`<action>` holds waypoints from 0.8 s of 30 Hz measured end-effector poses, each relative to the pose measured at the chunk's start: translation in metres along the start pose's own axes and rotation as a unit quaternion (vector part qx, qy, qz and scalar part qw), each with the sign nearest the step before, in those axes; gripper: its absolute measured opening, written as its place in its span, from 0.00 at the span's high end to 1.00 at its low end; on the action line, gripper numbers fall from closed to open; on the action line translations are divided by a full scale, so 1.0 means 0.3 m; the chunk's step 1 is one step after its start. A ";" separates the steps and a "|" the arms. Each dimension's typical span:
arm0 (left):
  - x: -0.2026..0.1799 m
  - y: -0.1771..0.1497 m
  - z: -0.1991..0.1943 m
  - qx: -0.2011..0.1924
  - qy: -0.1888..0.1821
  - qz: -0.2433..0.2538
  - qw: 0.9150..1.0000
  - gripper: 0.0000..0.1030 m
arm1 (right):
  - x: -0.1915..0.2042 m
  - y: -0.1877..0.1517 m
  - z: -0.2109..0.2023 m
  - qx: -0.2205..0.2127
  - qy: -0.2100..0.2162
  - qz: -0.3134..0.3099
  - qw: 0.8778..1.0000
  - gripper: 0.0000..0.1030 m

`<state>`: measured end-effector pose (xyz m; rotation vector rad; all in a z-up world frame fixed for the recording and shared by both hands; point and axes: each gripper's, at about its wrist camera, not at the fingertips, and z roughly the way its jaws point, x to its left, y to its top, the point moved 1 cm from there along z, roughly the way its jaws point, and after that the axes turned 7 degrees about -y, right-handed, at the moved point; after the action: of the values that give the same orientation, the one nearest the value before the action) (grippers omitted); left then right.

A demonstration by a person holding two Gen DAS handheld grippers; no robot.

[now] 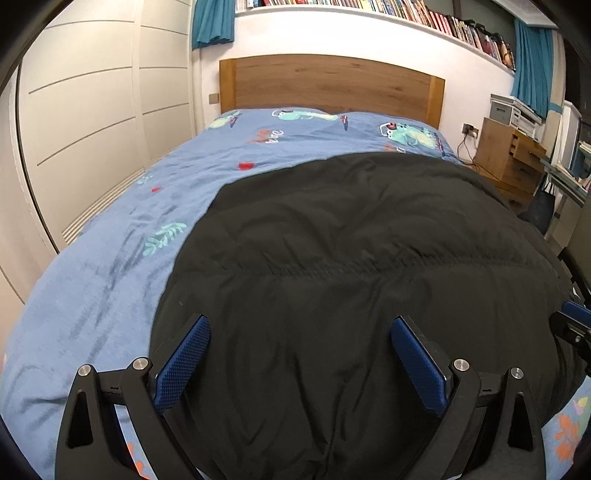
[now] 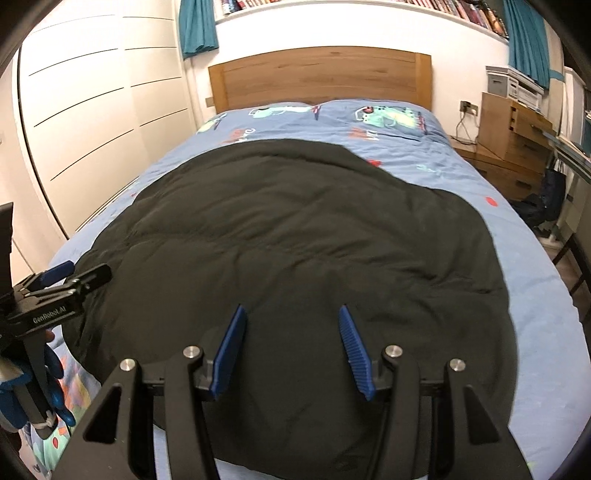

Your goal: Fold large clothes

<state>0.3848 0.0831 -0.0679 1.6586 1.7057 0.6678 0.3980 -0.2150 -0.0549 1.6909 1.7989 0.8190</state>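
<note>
Black padded coat (image 1: 351,266) lies ahead along the bed (image 1: 110,277), under both empty, parted tongs: left tongs (image 1: 299,332), right tongs (image 2: 291,321).

"GenRobot.AI" stands on the left gripper (image 2: 79,273).

Black on cartoon blue

The quilted jacket (image 2: 295,236) is plain black; the bedcover (image 1: 110,280) is blue with teal creatures, red spots and green leaves; headboard (image 2: 321,79) honey-brown wood, curtains (image 1: 213,20) teal.
</note>
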 end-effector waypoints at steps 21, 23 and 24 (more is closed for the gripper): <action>0.058 -0.075 -0.056 0.040 0.020 -0.007 0.999 0.01 | -0.302 -0.137 -0.036 0.053 -0.056 0.068 0.995 0.43; 0.066 -0.078 -0.076 0.041 0.020 -0.010 0.999 0.01 | -0.320 -0.146 -0.060 0.056 -0.057 0.073 0.994 0.43; 0.071 -0.080 -0.088 0.042 0.021 -0.011 0.999 0.01 | -0.325 -0.149 -0.072 0.056 -0.056 0.075 0.994 0.43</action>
<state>0.3496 0.1048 -0.0707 1.6914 1.8017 0.6328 0.3592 -0.3150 -0.0758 1.9234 1.6866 0.6786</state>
